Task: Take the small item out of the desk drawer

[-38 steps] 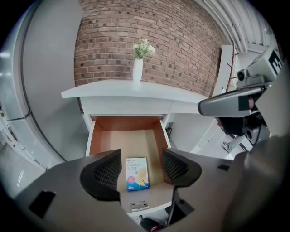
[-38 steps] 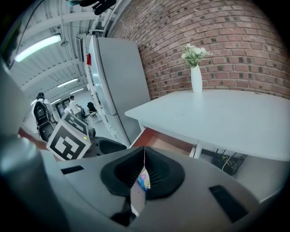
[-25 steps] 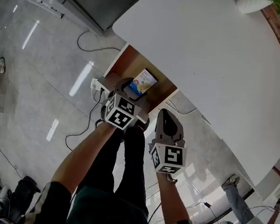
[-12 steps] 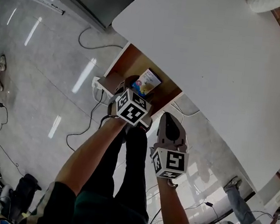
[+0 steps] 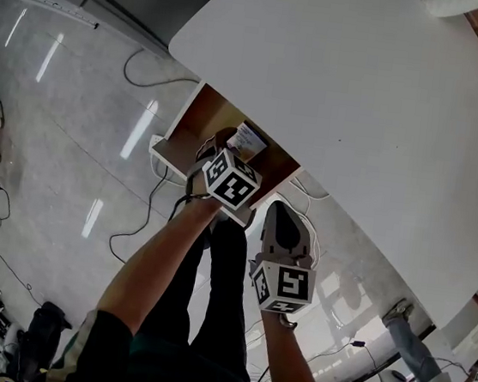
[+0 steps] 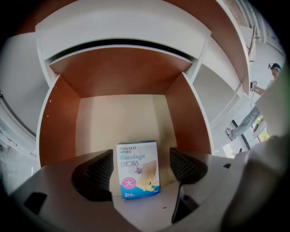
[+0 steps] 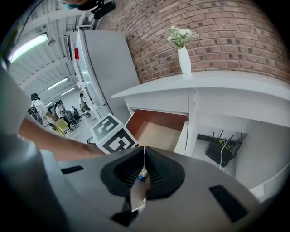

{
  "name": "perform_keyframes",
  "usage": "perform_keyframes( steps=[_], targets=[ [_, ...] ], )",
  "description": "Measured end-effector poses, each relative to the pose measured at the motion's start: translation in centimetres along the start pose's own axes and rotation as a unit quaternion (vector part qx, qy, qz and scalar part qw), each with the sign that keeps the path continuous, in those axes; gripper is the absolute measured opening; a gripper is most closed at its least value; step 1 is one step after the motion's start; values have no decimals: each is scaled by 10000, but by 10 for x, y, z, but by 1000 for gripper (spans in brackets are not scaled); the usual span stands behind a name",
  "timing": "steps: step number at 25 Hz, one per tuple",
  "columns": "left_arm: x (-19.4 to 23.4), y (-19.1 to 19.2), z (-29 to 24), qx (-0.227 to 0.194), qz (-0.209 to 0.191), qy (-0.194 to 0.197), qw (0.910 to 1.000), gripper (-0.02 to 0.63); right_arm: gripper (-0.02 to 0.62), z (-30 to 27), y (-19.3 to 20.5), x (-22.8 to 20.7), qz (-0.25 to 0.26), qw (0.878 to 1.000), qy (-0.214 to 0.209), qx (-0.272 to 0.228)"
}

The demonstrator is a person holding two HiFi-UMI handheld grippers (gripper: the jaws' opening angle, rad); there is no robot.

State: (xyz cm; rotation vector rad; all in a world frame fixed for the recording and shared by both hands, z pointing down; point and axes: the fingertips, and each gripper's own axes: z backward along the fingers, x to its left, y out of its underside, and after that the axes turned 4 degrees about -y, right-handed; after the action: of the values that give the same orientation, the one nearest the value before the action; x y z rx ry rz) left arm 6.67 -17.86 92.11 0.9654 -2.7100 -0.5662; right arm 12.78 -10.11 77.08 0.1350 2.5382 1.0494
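Well, the left tool [image 6: 140, 156] has just been opening wide, pads clear of the bandage box [image 6: 137, 174] between them. The box sits low in the middle of the frame, in the drawer [image 6: 61, 122]. Its long side runs up the frame, with bare floor beyond. The head view hides most of it. The right tool [image 7: 144, 170] is pinched together.

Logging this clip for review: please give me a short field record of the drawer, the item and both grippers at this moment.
drawer: open, under the white desk
item: bandage box on the drawer floor
left gripper: over the drawer, jaws have just been opening, box between them, pads clear of it
right gripper: jaws together, holding nothing, outside the drawer
stage: box not yet gripped
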Motion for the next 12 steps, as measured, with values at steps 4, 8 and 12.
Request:
perform_keyframes(
  steps=[4,8,12],
  targets=[
    [3,2,-14,181,80,-26,9998,391,25,-2,5,-8,-89,9999,55,48],
    [3,6,-25,304,85,-33,9995,397,25,-1,11,-13,-141,9998,114,126],
    [0,13,-36,462,83,-77,9989,402,25,1,15,-15,-18,9996,114,272]
  ],
)
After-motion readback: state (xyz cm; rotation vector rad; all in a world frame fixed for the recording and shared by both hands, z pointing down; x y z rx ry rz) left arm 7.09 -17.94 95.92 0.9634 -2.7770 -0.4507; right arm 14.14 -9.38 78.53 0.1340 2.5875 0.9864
